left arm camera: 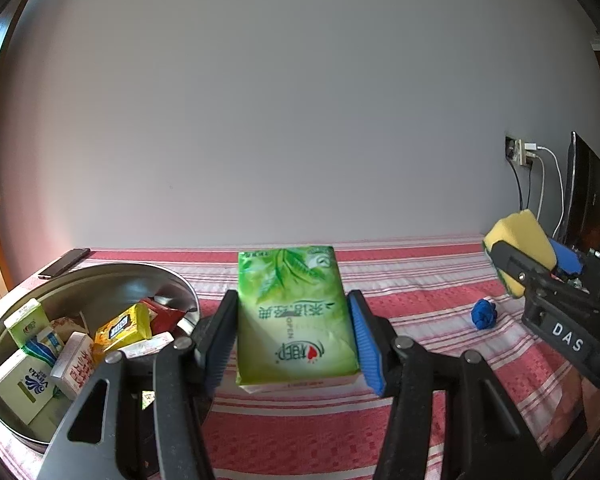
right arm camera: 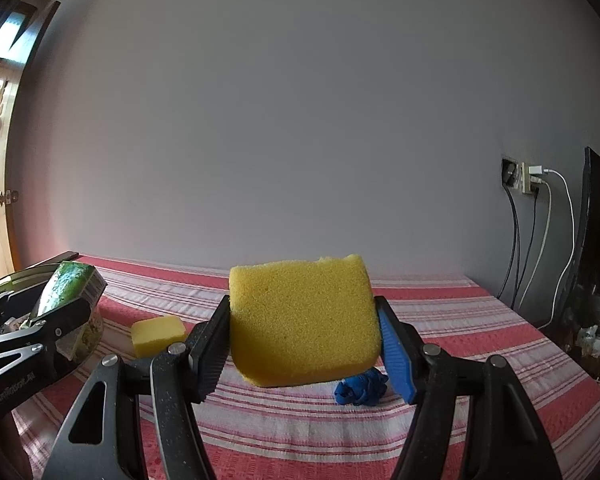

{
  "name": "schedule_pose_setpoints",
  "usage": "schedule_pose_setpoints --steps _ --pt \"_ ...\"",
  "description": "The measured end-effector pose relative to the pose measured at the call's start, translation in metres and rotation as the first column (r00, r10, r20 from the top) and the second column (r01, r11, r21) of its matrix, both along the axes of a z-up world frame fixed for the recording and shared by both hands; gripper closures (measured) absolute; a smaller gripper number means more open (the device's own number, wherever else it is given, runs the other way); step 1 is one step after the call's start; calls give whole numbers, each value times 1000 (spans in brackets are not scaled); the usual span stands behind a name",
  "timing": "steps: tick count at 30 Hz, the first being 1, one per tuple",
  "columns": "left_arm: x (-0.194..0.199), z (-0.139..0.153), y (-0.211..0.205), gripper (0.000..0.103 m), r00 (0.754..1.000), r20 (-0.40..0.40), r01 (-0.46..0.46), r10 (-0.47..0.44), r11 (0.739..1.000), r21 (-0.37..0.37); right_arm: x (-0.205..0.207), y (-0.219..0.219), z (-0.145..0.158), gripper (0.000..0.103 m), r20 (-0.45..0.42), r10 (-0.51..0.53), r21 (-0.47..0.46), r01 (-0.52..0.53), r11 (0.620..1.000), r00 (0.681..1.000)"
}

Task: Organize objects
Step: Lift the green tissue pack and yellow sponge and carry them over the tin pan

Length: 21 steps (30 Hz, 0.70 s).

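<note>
My left gripper is shut on a green tissue pack and holds it above the striped tablecloth, just right of a metal bowl that holds several small packets and boxes. My right gripper is shut on a big yellow sponge, lifted off the table; it also shows in the left wrist view at the far right. A blue crumpled ball lies on the cloth under the right gripper. A smaller yellow sponge lies to the left of it.
The red and white striped tablecloth covers the table, which ends at a grey wall. A phone lies at the back left corner. A wall socket with cables and a dark monitor stand at the right.
</note>
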<state>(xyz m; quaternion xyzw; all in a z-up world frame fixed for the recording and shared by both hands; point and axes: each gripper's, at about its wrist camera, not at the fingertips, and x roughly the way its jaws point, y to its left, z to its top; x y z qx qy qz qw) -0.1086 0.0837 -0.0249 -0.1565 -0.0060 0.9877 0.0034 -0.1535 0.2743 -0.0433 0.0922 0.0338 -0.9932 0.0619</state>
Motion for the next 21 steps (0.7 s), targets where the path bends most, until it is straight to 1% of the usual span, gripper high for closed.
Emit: schedule_pose_setpoints --steps 4,9,15,21 --pt "3 2 -6 49 1000 -1 -6 6 1000 6 3 -6 0 35 -16 22 14 -22 1000 1000" --pt "11 10 -20 49 999 -24 -31 31 999 6 -1 -20 3 35 0 68 22 -68 997 998" --pt "18 19 -43 49 996 -36 -82 82 997 3 -4 -48 22 35 -11 147 31 -146 989 989" --pt "19 24 -74 49 989 -21 -147 147 989 2 -15 -80 38 35 4 238 23 -238 971 971"
